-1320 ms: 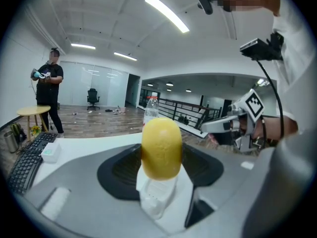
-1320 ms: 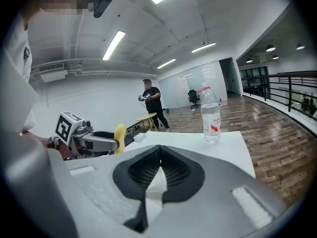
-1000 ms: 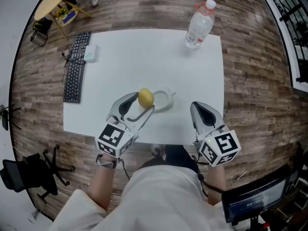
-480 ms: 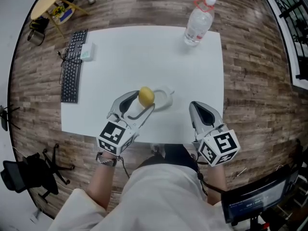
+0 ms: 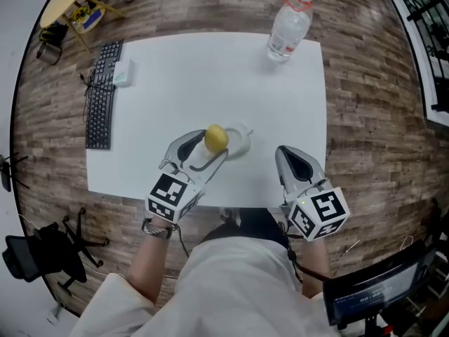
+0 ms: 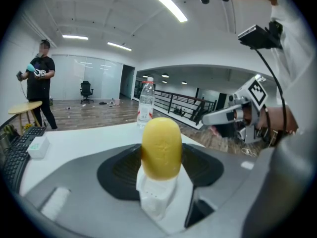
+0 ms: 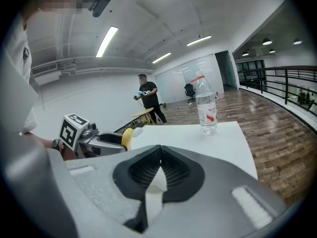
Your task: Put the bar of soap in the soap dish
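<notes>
A yellow oval bar of soap [image 5: 216, 137] is clamped between the jaws of my left gripper [image 5: 211, 144], which is shut on it. The soap [image 6: 161, 148] stands upright in the left gripper view. It hangs at the left edge of a pale translucent soap dish [image 5: 238, 142] on the white table [image 5: 210, 83]; whether it touches the dish I cannot tell. My right gripper [image 5: 289, 157] is shut and empty over the table's front edge, to the right of the dish. From the right gripper view the soap [image 7: 128, 138] shows at the left.
A clear water bottle [image 5: 287, 25] with a red label stands at the table's far right corner. A black keyboard [image 5: 100, 97] and a small pale box [image 5: 122, 76] lie along the left edge. A person [image 6: 40, 83] stands far off in the room.
My left gripper has carried the soap slightly right and forward, closer over the soap dish. The right gripper has stayed where it was.
</notes>
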### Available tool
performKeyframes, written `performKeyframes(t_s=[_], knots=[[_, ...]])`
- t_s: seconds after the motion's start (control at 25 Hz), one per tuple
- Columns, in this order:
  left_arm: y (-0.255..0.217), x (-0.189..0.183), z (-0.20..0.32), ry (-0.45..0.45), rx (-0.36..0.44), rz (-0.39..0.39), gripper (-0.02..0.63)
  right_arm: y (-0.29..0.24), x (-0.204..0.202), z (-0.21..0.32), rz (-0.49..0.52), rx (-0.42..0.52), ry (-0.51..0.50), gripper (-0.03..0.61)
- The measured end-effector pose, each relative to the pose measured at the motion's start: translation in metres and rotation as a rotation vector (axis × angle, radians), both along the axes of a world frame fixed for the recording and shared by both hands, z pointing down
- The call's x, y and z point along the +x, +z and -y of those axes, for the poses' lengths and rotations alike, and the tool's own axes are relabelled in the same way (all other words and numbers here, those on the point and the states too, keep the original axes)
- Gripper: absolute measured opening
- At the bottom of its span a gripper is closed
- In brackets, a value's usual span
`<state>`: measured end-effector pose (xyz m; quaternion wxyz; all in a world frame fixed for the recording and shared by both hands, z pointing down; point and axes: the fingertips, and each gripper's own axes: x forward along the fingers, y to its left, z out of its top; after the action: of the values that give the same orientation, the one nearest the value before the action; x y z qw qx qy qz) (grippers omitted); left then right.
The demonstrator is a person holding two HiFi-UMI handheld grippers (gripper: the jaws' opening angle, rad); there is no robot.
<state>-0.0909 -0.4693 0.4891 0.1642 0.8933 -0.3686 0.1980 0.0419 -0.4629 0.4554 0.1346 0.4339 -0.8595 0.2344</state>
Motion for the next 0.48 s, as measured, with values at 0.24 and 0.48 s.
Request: performKeyframes(t_s=[0.24, 0.48], knots=[[0.007, -0.001, 0.003, -0.003, -0.014, 0.024, 0.272, 0.004, -0.001, 0.001, -0.002, -0.015, -0.002, 0.003], [0.018, 0.001, -0.001, 0.033, -0.032, 0.031, 0.272, 0.008, -0.004, 0.003, -0.002, -0.030, -0.003, 0.003]])
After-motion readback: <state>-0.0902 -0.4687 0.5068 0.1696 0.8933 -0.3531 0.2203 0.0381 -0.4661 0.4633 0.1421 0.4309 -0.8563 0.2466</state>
